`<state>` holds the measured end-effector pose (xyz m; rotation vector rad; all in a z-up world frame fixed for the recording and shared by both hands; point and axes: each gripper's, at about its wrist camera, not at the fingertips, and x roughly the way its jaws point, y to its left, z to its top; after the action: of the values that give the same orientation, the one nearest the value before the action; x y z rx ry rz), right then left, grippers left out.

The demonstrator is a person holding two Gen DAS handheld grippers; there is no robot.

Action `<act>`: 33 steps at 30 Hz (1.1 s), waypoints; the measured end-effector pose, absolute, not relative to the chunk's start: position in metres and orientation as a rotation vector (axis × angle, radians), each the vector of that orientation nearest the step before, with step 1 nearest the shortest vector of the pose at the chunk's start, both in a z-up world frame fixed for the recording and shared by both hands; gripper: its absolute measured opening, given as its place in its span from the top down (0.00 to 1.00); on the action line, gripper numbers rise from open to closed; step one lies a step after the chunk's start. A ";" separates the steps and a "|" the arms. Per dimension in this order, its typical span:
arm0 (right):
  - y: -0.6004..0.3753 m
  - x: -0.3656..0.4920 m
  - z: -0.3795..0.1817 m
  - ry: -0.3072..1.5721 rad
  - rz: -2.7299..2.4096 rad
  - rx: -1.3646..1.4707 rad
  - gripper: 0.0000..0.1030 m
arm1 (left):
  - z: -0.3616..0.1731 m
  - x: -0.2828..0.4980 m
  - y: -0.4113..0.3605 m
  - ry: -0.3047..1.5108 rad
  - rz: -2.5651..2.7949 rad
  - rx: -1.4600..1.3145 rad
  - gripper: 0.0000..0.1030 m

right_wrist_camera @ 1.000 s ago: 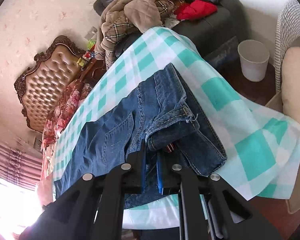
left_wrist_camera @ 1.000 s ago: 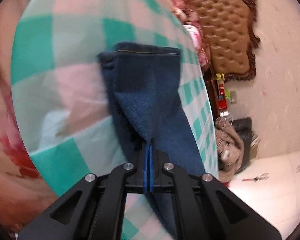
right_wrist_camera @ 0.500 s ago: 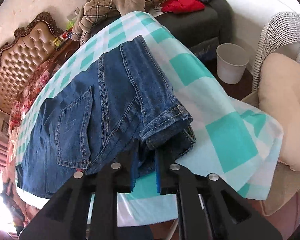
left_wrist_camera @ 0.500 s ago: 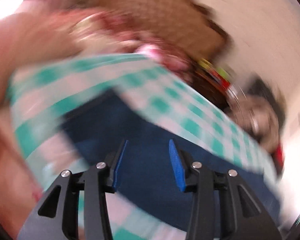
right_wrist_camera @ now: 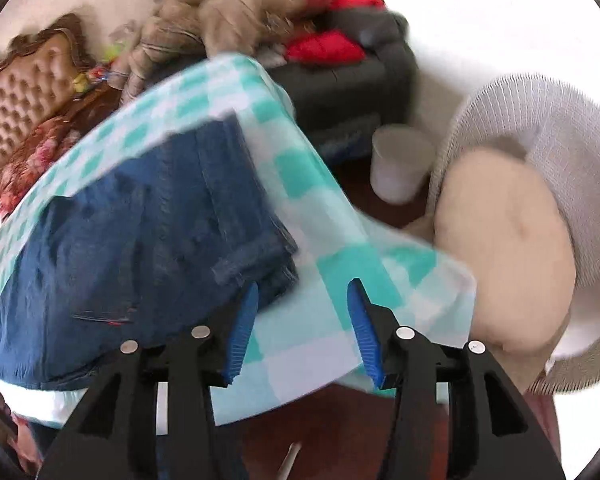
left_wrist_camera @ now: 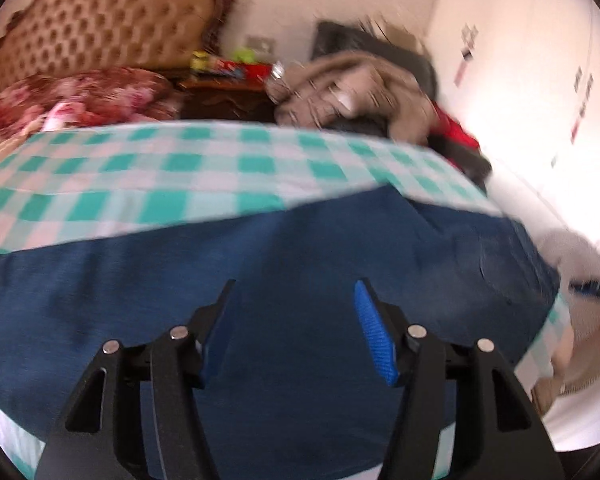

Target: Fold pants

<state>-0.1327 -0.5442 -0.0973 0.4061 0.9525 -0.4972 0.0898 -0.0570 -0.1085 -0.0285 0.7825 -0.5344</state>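
Blue denim pants [left_wrist_camera: 260, 280] lie flat along the near side of a table under a teal-and-white checked cloth [left_wrist_camera: 180, 168]. My left gripper [left_wrist_camera: 294, 292] hovers over the middle of the pants; its jaws are opening and nothing is between them. In the right wrist view the pants [right_wrist_camera: 140, 232] show their waist end with a back pocket, near the table's corner. My right gripper [right_wrist_camera: 302, 292] sits just off that waist end over the checked cloth [right_wrist_camera: 340, 272]; its jaws are opening too and hold nothing. Both views are blurred.
A tufted brown headboard [left_wrist_camera: 100, 28] and floral bedding [left_wrist_camera: 80, 96] stand behind the table. A dark sofa [right_wrist_camera: 340, 80] carries a heap of tan and red clothes [right_wrist_camera: 228, 12]. A white bin [right_wrist_camera: 400, 164] and a wicker chair [right_wrist_camera: 548, 128] with a cream cushion stand at the right.
Both grippers let go of the pants and opened. The left one rolled and swung away from the leg end to over the middle. The pants' waist now lies flat on the table.
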 end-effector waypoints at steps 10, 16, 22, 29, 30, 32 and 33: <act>-0.479 -0.092 -0.133 1.012 -0.083 0.694 0.45 | -0.120 -0.017 -0.188 0.722 -0.969 0.257 0.47; -0.487 -0.102 -0.149 0.935 -0.113 0.883 0.45 | -0.138 -0.044 -0.238 0.664 -0.989 0.420 0.54; -0.525 -0.124 -0.149 0.826 -0.207 1.062 0.45 | -0.156 -0.050 -0.280 0.634 -1.006 0.569 0.65; -0.542 -0.137 -0.156 0.780 -0.184 1.194 0.45 | -0.142 -0.047 -0.282 0.596 -1.017 0.552 0.99; -0.544 -0.136 -0.157 0.777 -0.187 1.201 0.45 | -0.137 -0.044 -0.280 0.596 -1.021 0.530 0.99; -0.541 -0.125 -0.160 0.777 -0.180 1.214 0.45 | -0.126 -0.039 -0.275 0.600 -1.023 0.495 0.99; -0.541 -0.122 -0.161 0.778 -0.180 1.215 0.45 | -0.124 -0.039 -0.275 0.596 -1.020 0.497 0.99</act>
<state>-0.1220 -0.5413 -0.1609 1.2152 0.7785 -0.1798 -0.0389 -0.2749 -0.1243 0.4973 0.5958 -1.0202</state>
